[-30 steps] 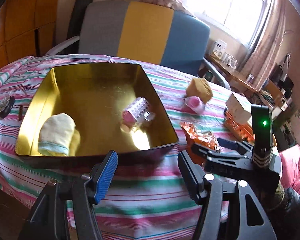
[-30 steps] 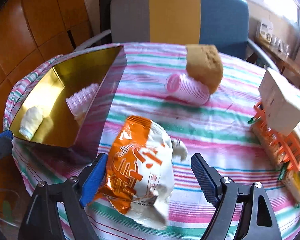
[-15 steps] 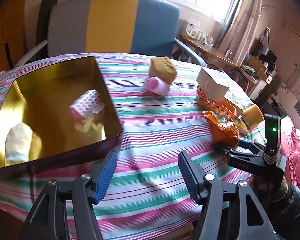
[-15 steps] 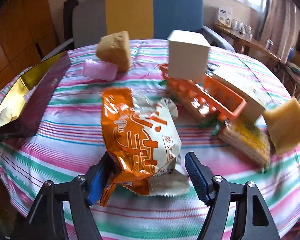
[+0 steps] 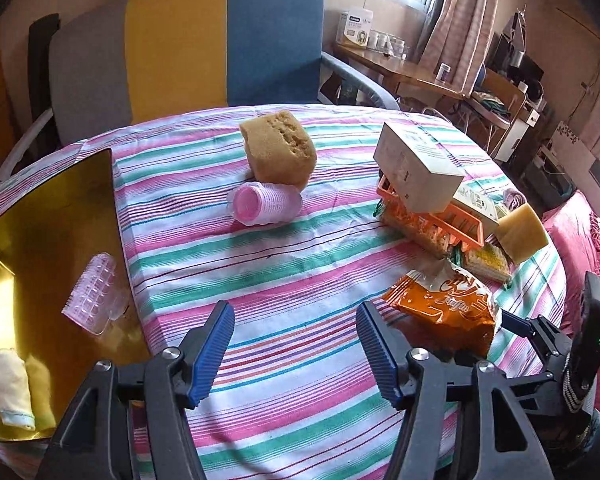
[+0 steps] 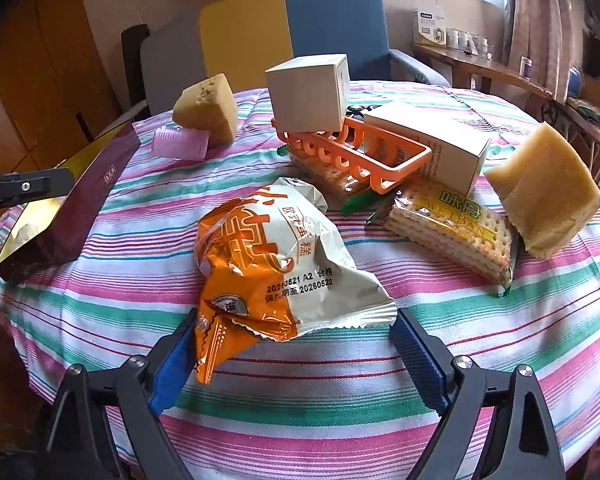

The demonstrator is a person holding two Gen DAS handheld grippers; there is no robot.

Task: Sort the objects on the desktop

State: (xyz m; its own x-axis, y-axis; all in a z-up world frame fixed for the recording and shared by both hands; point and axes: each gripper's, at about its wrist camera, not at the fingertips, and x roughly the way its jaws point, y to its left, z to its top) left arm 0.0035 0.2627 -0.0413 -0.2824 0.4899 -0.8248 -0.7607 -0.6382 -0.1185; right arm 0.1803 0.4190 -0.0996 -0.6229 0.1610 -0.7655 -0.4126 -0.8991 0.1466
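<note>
An orange and white snack bag (image 6: 276, 248) lies on the striped tablecloth between the fingers of my right gripper (image 6: 296, 332). Its jaws are opening: the right pad stands apart from the bag, and the bag's orange corner overlaps the left pad. My left gripper (image 5: 296, 320) is open over bare cloth with nothing between its fingers. To its left is the gold tin tray (image 5: 40, 208), which holds a pink hair roller (image 5: 94, 294) and a rolled pale cloth (image 5: 10, 388). A second pink roller (image 5: 266, 204) lies against a brown sponge (image 5: 280, 148) at mid table.
Behind the bag an orange basket (image 6: 363, 160) carries a white box (image 6: 307, 94), with a longer box (image 6: 439, 144) beside it. A cracker pack (image 6: 451, 228) and a yellow sponge (image 6: 543, 196) lie to the right. A chair (image 5: 220, 40) stands behind the round table.
Both grippers moved right, away from the tray. The right one carried the snack bag to a spot before the orange basket, tightened, then widened. The left stayed open.
</note>
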